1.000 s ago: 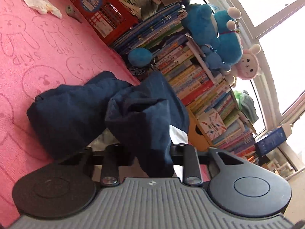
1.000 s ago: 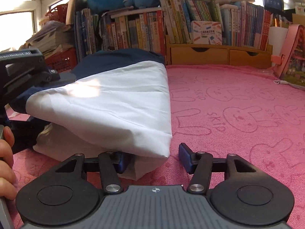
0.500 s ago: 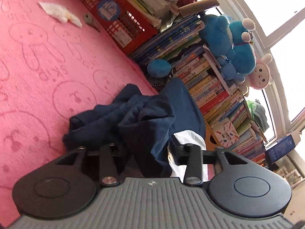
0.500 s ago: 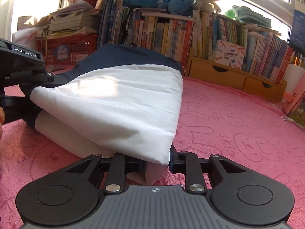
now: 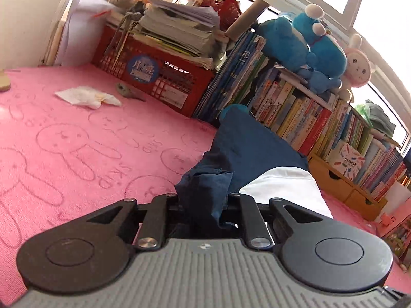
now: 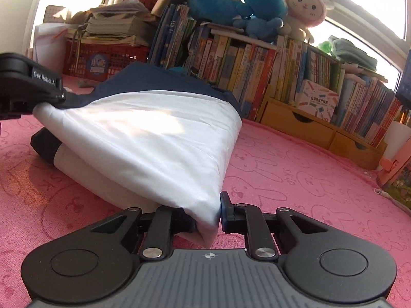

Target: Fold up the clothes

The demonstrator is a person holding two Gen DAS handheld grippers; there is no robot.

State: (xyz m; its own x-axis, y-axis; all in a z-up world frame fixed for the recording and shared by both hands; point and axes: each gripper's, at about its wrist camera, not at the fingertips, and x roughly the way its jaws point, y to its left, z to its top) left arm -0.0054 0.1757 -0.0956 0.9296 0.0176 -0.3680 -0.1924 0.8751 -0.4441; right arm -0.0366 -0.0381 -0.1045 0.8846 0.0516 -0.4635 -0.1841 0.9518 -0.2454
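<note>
- Garment (image 6: 143, 138) of navy and white cloth lies partly folded on the pink rabbit-print blanket (image 5: 77, 148), held up at two ends by the claws.
- Right claw (image 6: 209, 218) has just been closing and now pinches the near white corner of the garment between its jaws, the cloth bunched tight there.
- Left claw (image 5: 203, 205) has also just been closing; a crumpled navy fold is clamped between its jaws and hangs down between them.
- In the right wrist view the left claw's black body comes in from the left edge, gripping the navy edge where it meets the white panel.
- White top layer slopes from that grip down to the right claw, with another white layer and a navy part lying under it on the blanket.
- Further off on the blanket, a crumpled white tissue (image 5: 87, 97) lies well apart from the garment.
- Behind it stands a red crate (image 5: 159, 77) stacked with papers.
- Along the back runs a bookshelf (image 6: 282, 71) full of books, with blue plush toys (image 6: 231, 2) and a pink rabbit plush (image 6: 304, 7) on top, against bright windows.
</note>
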